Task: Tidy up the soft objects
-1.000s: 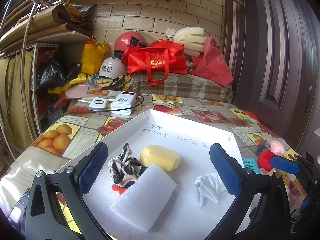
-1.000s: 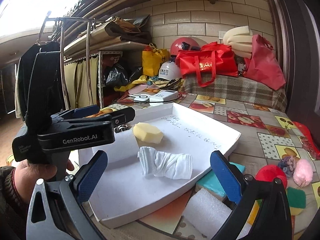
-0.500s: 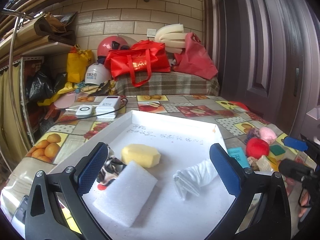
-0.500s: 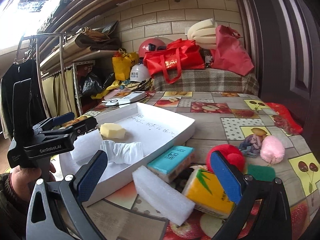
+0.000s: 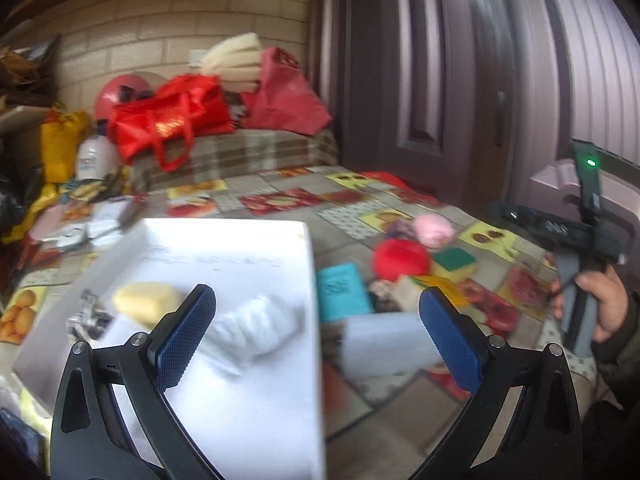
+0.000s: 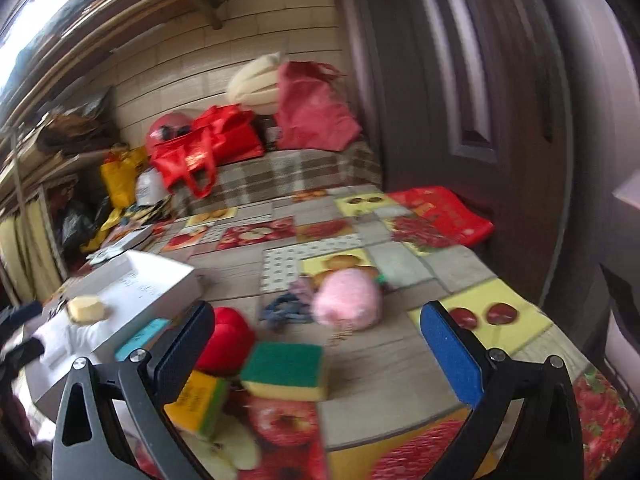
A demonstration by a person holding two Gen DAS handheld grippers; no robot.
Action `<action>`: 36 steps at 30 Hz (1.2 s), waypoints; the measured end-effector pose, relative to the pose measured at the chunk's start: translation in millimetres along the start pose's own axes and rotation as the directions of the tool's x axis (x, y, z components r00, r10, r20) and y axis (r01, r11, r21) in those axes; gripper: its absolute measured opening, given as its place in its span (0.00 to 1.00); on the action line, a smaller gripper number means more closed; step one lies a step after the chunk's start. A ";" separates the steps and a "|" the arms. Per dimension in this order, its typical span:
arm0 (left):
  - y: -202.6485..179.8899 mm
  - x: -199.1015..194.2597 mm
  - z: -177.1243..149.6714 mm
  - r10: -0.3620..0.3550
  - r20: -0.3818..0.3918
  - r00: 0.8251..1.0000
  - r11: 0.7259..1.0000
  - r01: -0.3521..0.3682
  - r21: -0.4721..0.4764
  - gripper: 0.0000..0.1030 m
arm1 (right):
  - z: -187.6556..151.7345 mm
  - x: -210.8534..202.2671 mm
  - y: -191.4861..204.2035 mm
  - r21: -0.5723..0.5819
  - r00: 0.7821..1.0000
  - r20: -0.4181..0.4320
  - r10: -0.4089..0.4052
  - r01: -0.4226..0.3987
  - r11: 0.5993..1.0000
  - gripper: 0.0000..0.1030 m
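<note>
My left gripper is open and empty above the right rim of the white tray. In the tray lie a yellow sponge, a white cloth and a patterned cloth. A white foam block and a teal pack lie just right of the tray. My right gripper is open and empty over a green-and-yellow sponge. A red ball, a pink plush, a blue-grey cloth and a yellow pack lie around it.
The table carries a fruit-print cloth. Red bags and a helmet are piled on a plaid-covered stand at the back. A dark door stands on the right. A hand holds the other tool at the right edge.
Both views have swung right. The left gripper went from over the tray's middle to its right rim. The right gripper left the tray and now faces the loose items.
</note>
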State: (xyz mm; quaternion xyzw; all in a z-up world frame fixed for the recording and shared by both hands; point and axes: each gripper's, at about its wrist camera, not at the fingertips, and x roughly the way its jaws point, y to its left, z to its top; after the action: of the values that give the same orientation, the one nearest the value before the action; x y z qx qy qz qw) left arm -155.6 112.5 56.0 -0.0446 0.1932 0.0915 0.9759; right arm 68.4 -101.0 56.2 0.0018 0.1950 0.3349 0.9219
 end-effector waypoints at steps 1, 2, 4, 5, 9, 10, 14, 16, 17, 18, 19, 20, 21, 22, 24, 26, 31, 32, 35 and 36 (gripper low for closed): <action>-7.5 5.3 0.5 -0.034 -0.026 0.999 0.999 0.034 0.003 1.00 | 0.2 0.3 -10.6 0.034 1.000 -0.010 -0.012 0.012 0.999 1.00; -16.4 10.9 0.8 -0.059 -0.052 0.997 0.998 0.059 0.011 1.00 | 0.1 0.5 -20.0 0.070 1.000 -0.021 -0.018 0.020 0.997 1.00; -37.4 19.5 0.7 -0.064 -0.089 0.994 0.995 0.070 0.068 0.99 | -2.1 -0.1 -36.0 0.146 0.999 -0.035 -0.008 0.014 0.989 1.00; -47.0 21.8 0.2 -0.055 -0.100 0.994 0.992 0.066 0.106 0.99 | -2.9 -0.4 -39.6 0.170 0.999 -0.039 0.002 0.004 0.985 1.00; -60.5 28.3 -1.5 -0.039 -0.135 0.990 0.984 0.061 0.166 0.99 | -4.4 -0.6 -37.0 0.172 0.998 -0.050 0.023 -0.014 0.985 1.00; -59.2 31.6 -1.3 -0.028 -0.147 0.989 0.985 0.053 0.162 0.99 | -4.0 0.2 -36.6 0.167 0.998 -0.052 0.027 -0.018 0.986 1.00; -53.1 44.2 0.2 0.011 -0.175 0.984 0.992 0.011 0.123 0.99 | -3.2 -0.9 -33.6 0.148 0.998 -0.048 0.038 -0.030 0.989 1.00; -52.4 46.4 -0.7 0.017 -0.181 0.983 0.993 0.004 0.117 0.99 | -1.3 0.9 -34.2 0.145 0.998 -0.042 0.042 -0.035 0.989 1.00; -53.5 48.4 -1.1 0.016 -0.188 0.982 0.993 0.006 0.120 0.99 | -1.4 0.8 -34.3 0.143 0.998 -0.041 0.043 -0.037 0.989 1.00; -54.7 50.5 -1.2 0.016 -0.197 0.980 0.992 0.009 0.126 0.99 | -1.4 0.8 -33.6 0.140 0.998 -0.042 0.045 -0.039 0.989 1.00; -56.6 53.6 -1.4 0.017 -0.208 0.978 0.991 0.011 0.134 0.99 | -1.4 1.4 -32.9 0.137 0.998 -0.044 0.047 -0.040 0.990 1.00; -59.1 56.9 -1.1 0.018 -0.217 0.976 0.990 0.014 0.143 0.99 | -1.2 2.1 -32.2 0.134 0.998 -0.047 0.048 -0.041 0.990 1.00; -61.9 59.0 -1.0 0.019 -0.219 0.976 0.988 0.016 0.154 0.99 | -1.0 2.9 -31.7 0.130 0.998 -0.050 0.050 -0.043 0.991 1.00; -64.5 60.7 -0.8 0.021 -0.220 0.975 0.986 0.016 0.165 0.99 | -0.7 3.3 -31.0 0.126 0.997 -0.051 0.050 -0.043 0.991 1.00; -69.2 65.8 -2.2 0.018 -0.245 0.969 0.982 0.028 0.186 0.99 | -0.4 2.6 -29.7 0.117 0.998 -0.047 0.050 -0.044 0.992 1.00; -73.5 67.4 -4.1 -0.009 -0.264 0.964 0.978 0.063 0.197 0.99 | -0.2 2.3 -28.4 0.111 0.998 -0.045 0.048 -0.043 0.993 1.00; -91.4 47.7 -7.6 -0.216 -0.277 0.936 0.951 0.266 0.158 0.99 | -0.2 2.1 -27.0 0.113 0.998 -0.047 0.048 -0.043 0.993 1.00; -93.9 44.1 -7.4 -0.234 -0.275 0.932 0.946 0.284 0.159 0.99 | -0.1 2.0 -26.9 0.116 0.998 -0.050 0.049 -0.043 0.992 1.00; -91.3 36.2 -3.1 -0.250 -0.247 0.936 0.946 0.291 0.144 0.99 | -0.3 1.9 -27.0 0.121 0.997 -0.050 0.051 -0.045 0.992 1.00; -88.4 34.5 -1.8 -0.262 -0.243 0.934 0.944 0.300 0.137 0.99 | -0.7 1.6 -26.9 0.124 0.997 -0.049 0.052 -0.046 0.991 1.00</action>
State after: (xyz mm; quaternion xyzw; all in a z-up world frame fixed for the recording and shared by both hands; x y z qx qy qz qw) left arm -107.6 31.3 45.6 0.0025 0.2995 -0.0720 0.9514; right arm 85.9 -120.9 51.4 0.0543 0.2393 0.3448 0.9060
